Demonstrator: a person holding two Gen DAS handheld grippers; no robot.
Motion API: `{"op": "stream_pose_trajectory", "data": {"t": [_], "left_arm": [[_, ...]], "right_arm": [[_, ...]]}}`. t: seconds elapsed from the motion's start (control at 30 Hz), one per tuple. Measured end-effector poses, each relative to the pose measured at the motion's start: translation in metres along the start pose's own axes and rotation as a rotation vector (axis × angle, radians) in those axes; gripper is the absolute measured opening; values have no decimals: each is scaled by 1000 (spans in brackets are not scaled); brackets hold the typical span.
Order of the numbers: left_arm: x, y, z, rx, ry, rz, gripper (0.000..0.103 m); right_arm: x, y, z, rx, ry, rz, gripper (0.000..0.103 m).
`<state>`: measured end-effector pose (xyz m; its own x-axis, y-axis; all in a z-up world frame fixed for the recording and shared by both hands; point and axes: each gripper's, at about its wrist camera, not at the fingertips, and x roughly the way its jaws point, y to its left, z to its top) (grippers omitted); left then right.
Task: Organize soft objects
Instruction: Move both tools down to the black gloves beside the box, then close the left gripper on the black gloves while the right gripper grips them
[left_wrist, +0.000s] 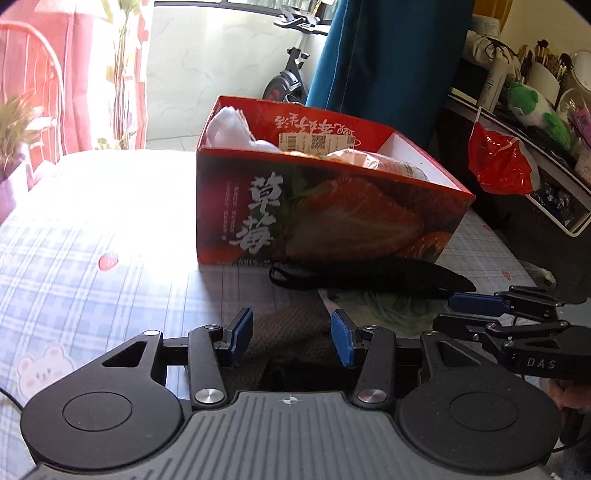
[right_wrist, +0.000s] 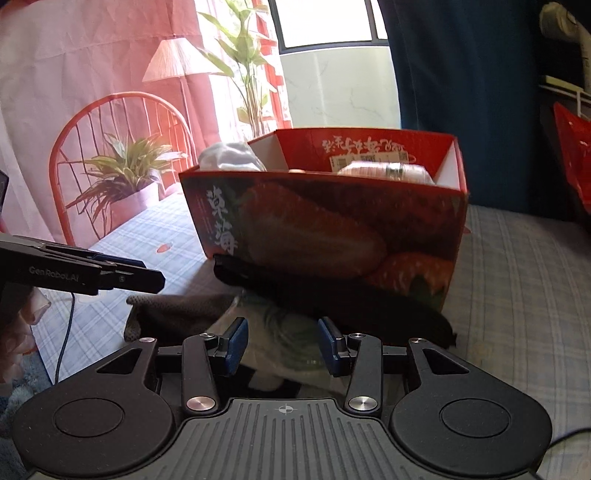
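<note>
- Sunlight is falling on a desk (left_wrist: 92, 229) with a blue checked cloth that has little strawberries and a bear on it.
- A red strawberry box (left_wrist: 325, 210) is sitting on the cloth, open at the top.
- Inside the box, a white soft thing (left_wrist: 229, 127) is lying at the far left corner, and a pale packet (left_wrist: 373, 160) is lying near the middle.
- A long black soft thing (left_wrist: 369, 275) is lying on the cloth, touching the bottom front edge of the box.
- Just in front of it, a grey-brown knitted cloth (right_wrist: 177, 310) and a white-and-green soft thing (right_wrist: 291, 339) are lying side by side on the desk.
- The left claw (left_wrist: 291, 341) is hanging low over the knitted cloth, with its two blue pads (left_wrist: 242, 338) wide apart and nothing between them.
- The right claw (right_wrist: 282, 347) is hanging over the white-and-green soft thing, with its pads apart too and holding nothing.
- In the left wrist view, the right claw (left_wrist: 472, 306) is showing from the side, close to the end of the black soft thing.
- A red chair (right_wrist: 122, 162) and a green plant in a pot (right_wrist: 122, 173) are standing behind the desk by a pink curtain (right_wrist: 74, 66).
- A blue curtain (left_wrist: 388, 55) is hanging behind the box, and a red plastic bag (left_wrist: 498, 162) is hanging off to the right.
</note>
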<state>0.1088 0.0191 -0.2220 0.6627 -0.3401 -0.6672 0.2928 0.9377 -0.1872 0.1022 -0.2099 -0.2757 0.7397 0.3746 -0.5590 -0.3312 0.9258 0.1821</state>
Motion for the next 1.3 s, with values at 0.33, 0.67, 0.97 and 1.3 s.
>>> {"op": "stream_pose_trajectory", "data": {"t": [0.33, 0.67, 0.97, 1.3], "left_arm": [[6, 13, -31, -84, 111, 23, 50], [27, 7, -38, -45, 127, 39, 51], [38, 4, -32, -1, 83, 68, 51], [30, 2, -42, 0, 67, 52, 20]], "right_arm": [[2, 12, -41, 13, 57, -37, 57], [16, 23, -43, -69, 77, -51, 66], [32, 29, -45, -134, 68, -60, 73], [28, 40, -55, -175, 54, -31, 45]]}}
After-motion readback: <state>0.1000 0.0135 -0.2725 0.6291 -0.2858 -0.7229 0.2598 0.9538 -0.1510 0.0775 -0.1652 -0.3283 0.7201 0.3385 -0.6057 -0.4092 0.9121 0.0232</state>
